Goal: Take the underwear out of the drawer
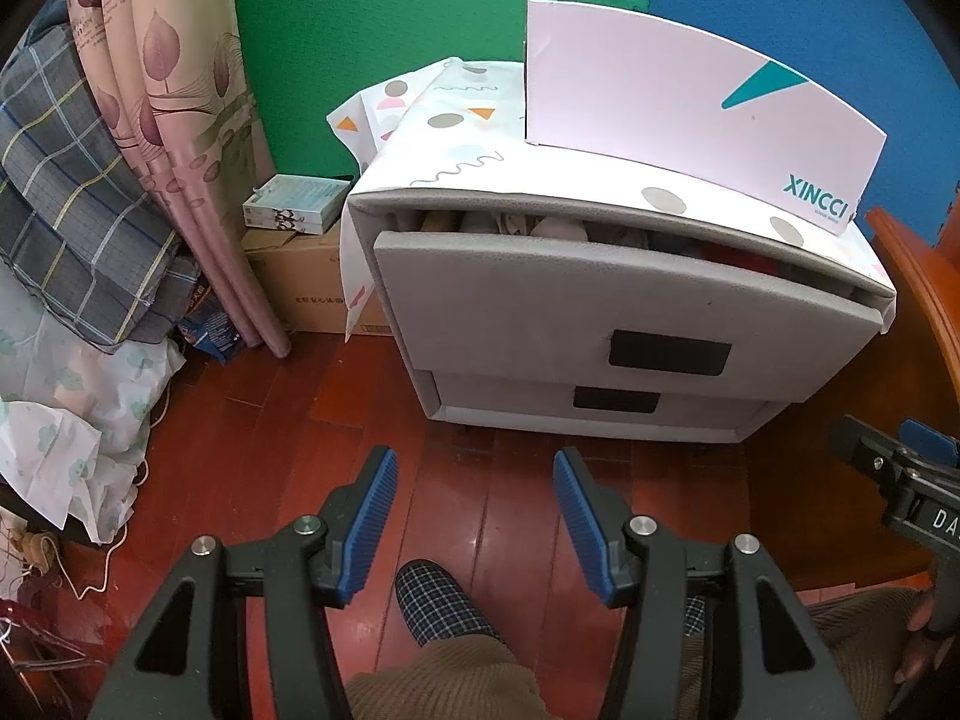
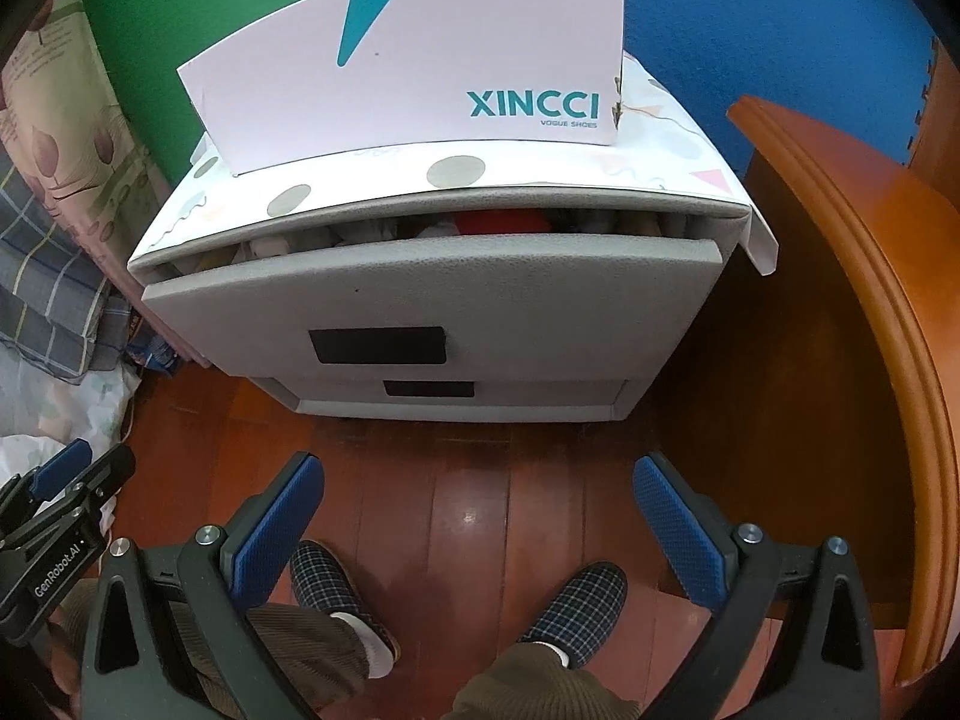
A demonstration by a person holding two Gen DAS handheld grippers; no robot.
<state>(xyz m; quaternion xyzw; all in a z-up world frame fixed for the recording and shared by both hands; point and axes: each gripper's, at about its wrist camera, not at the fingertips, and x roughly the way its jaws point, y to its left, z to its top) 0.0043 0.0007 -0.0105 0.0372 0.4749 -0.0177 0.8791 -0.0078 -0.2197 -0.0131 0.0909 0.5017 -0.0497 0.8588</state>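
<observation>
A grey fabric drawer unit stands on the wooden floor ahead of both grippers. Its top drawer [image 1: 540, 312] [image 2: 420, 288] is pulled out a little, and folded clothes [image 1: 564, 228] show in the gap, among them a red piece [image 2: 498, 221]. A black handle patch [image 1: 669, 354] [image 2: 378, 346] sits on the drawer front. The lower drawer [image 1: 600, 414] [image 2: 456, 399] is closed. My left gripper [image 1: 474, 462] hangs open over the floor, short of the unit, holding nothing. My right gripper [image 2: 477, 465] is open wider, also empty and short of the unit.
A white XINCCI shoebox [image 1: 660, 102] [image 2: 420, 72] stands on top of the unit. Orange wooden furniture [image 2: 840, 300] is close on the right. Curtain [image 1: 180, 120], cardboard box [image 1: 300, 282] and bedding crowd the left. The person's slippered feet [image 2: 576, 600] are below the grippers.
</observation>
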